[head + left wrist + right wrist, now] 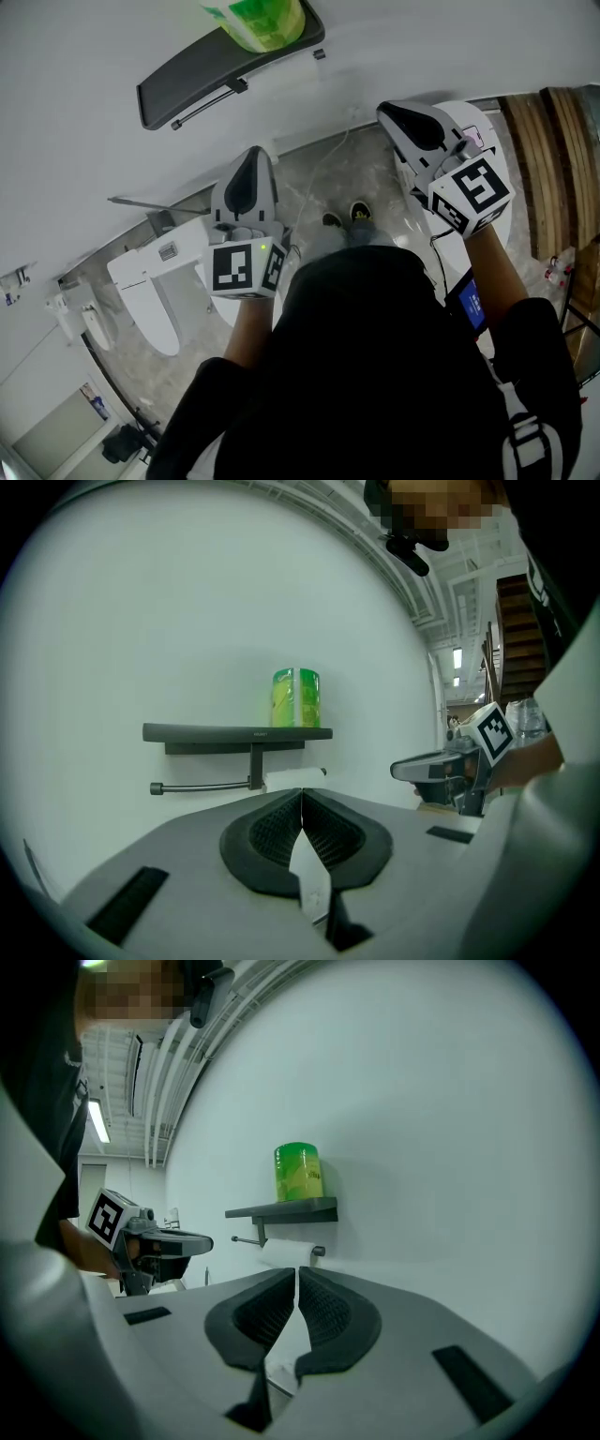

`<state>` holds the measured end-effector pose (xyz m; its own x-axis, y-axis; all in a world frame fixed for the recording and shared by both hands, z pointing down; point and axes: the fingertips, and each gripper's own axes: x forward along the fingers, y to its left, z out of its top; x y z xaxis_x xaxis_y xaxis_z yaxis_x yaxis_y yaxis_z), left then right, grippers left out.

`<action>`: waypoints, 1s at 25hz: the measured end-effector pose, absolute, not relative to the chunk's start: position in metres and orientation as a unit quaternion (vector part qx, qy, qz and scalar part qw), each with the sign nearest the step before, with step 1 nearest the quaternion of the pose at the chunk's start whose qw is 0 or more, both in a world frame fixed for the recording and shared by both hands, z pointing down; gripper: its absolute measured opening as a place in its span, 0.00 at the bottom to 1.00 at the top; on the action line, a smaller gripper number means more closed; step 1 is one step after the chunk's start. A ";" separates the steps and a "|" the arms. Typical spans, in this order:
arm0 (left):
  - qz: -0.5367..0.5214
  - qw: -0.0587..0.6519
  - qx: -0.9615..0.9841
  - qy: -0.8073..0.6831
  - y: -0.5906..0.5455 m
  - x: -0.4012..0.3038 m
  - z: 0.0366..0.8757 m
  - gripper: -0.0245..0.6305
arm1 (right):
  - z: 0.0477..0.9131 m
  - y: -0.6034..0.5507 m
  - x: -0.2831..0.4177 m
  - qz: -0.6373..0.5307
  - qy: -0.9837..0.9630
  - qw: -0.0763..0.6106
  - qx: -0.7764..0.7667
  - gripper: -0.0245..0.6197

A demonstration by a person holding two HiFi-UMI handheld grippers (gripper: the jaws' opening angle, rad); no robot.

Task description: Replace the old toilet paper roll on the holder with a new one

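A dark wall shelf carries a green-wrapped new roll. In the left gripper view the green-wrapped roll stands on the shelf. Below it, a white old roll sits at the right end of the holder bar. My left gripper points at the holder from a distance, shut and empty. My right gripper is also shut and empty, and it faces the shelf, the green roll and the white roll. In the head view both grippers are held short of the wall.
A white toilet stands at the lower left, with a small fixture on the wall beside it. Wooden stairs rise at the right. A cable trails over the grey floor. The person's shoes are between the grippers.
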<state>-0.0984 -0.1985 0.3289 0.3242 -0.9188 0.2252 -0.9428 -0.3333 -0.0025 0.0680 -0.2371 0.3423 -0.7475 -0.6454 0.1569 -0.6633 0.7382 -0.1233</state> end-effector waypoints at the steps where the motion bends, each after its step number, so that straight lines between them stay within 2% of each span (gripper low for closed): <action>1: 0.093 0.065 0.812 -0.573 -0.202 -0.098 0.328 0.07 | 0.342 -0.240 0.068 0.086 -0.930 0.052 0.353 0.08; 12: 0.080 0.064 0.821 -0.561 -0.242 -0.123 0.329 0.07 | 0.334 -0.275 0.041 0.039 -0.920 0.088 0.380 0.08; 19: 0.066 0.064 0.828 -0.553 -0.266 -0.143 0.330 0.07 | 0.337 -0.291 -0.005 -0.119 -0.901 0.227 0.349 0.09; 20: 0.065 0.065 0.829 -0.552 -0.270 -0.145 0.331 0.07 | 0.340 -0.291 -0.014 -0.131 -0.899 0.241 0.342 0.11; 22: 0.063 0.064 0.830 -0.550 -0.276 -0.148 0.331 0.07 | 0.346 -0.291 -0.031 -0.154 -0.896 0.261 0.325 0.30; 25: 0.062 0.061 0.833 -0.546 -0.281 -0.152 0.331 0.07 | 0.352 -0.293 -0.050 -0.204 -0.882 0.295 0.306 0.32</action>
